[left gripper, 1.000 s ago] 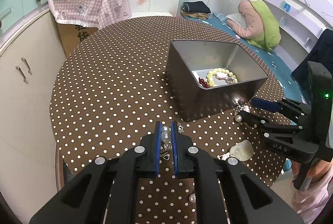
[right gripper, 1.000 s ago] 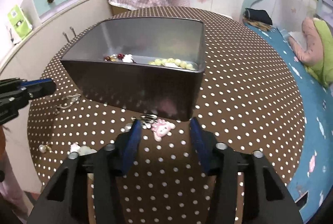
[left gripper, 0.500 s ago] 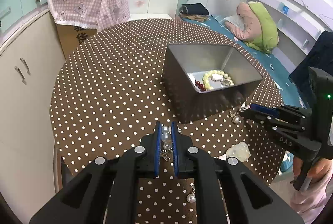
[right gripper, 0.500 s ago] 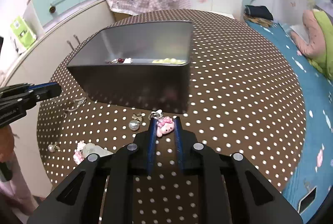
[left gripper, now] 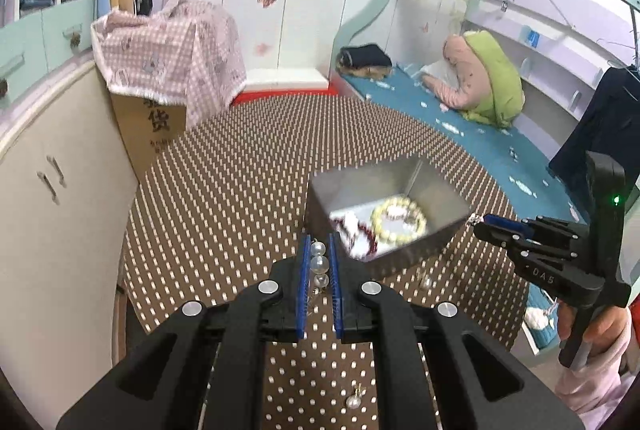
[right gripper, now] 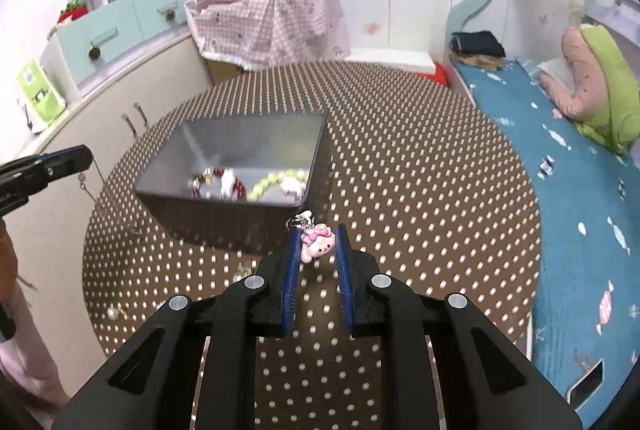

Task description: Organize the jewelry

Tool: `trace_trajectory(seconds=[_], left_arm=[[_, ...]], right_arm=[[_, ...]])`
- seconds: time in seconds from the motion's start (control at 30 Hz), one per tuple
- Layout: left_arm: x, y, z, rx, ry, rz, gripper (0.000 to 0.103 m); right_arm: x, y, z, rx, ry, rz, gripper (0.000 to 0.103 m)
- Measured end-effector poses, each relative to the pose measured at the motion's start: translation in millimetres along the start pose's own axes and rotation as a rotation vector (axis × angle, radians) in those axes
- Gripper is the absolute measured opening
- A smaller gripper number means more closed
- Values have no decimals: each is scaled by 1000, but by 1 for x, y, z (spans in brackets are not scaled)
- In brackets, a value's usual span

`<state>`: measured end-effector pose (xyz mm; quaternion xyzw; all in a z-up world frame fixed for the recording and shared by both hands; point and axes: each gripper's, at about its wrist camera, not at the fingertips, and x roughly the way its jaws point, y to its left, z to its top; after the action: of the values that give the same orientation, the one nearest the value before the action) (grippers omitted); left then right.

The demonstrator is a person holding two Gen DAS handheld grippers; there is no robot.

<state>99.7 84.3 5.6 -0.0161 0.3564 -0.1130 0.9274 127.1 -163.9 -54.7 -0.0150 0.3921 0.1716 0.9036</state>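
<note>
Three pearls of a pearl drop earring (left gripper: pixel 319 263) sat clamped between the narrow jaws of the left gripper (left gripper: pixel 319 272), above the polka-dot table (left gripper: pixel 224 198) beside the metal tin (left gripper: pixel 440 234), which held a yellow bead bracelet (left gripper: pixel 398 220). From the right wrist, the right gripper (right gripper: pixel 317 254) pinched a pink bunny charm (right gripper: pixel 317 248), apparently lifted, just short of the tin's near wall.
</note>
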Motion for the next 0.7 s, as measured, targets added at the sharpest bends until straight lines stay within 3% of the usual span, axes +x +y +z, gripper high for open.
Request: trace_trajectory(seconds=[0.37,0.7], left_arm=[[-11,-30,48,59,-88,-42,8],[17,-48,68,55,-59,-77,8]], right_arm=[[-15,15,50,-26,-104,54,18],[18,24,67,-25,-54,93,19]])
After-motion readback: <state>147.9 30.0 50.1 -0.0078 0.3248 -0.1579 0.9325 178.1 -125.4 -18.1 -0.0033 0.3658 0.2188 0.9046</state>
